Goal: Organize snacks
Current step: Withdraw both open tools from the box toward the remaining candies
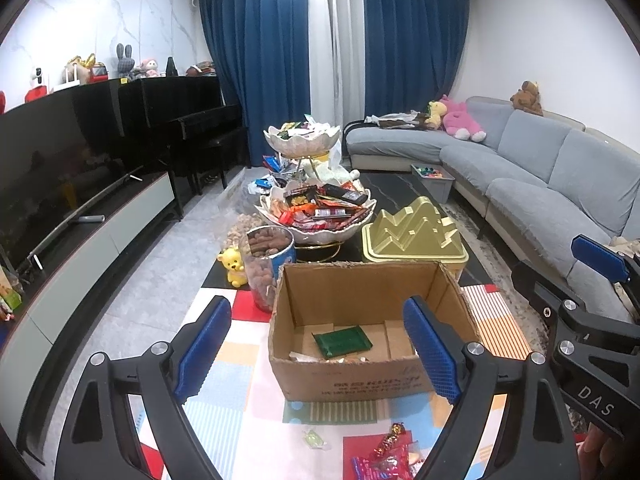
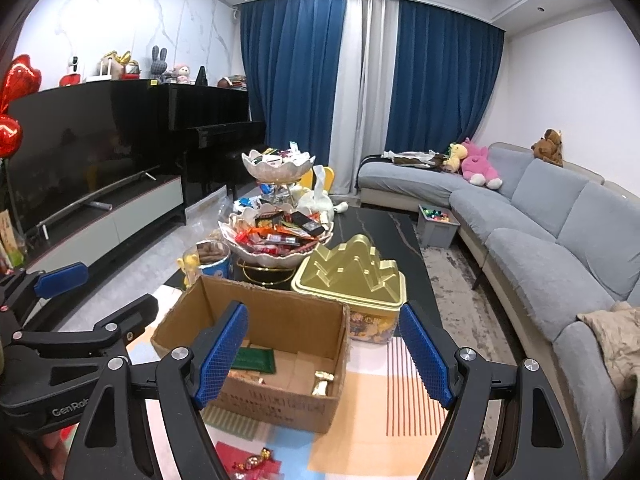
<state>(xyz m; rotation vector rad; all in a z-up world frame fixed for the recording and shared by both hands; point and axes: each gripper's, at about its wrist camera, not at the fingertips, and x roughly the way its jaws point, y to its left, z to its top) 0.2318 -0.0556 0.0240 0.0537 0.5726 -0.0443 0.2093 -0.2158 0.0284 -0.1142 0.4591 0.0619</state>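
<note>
An open cardboard box [image 1: 352,376] [image 2: 280,404] stands on a colourful mat. Inside lie a green packet [image 1: 342,340] [image 2: 252,360] and a gold-wrapped sweet [image 2: 322,383]. Loose wrapped sweets [image 1: 390,452] [image 2: 256,462] lie on the mat in front of the box. My left gripper [image 1: 316,348] is open and empty, held above the box's near side. My right gripper [image 2: 324,356] is open and empty over the box's right part. Each gripper shows at the edge of the other's view.
Behind the box stand a two-tier shell bowl stand full of snacks [image 1: 320,212] [image 2: 276,236], a gold mountain-shaped lidded tin [image 1: 414,236] [image 2: 352,280], a jar of nuts [image 1: 266,264] and a yellow bear toy [image 1: 232,266]. A grey sofa [image 1: 540,168] runs along the right, a TV cabinet [image 1: 100,232] along the left.
</note>
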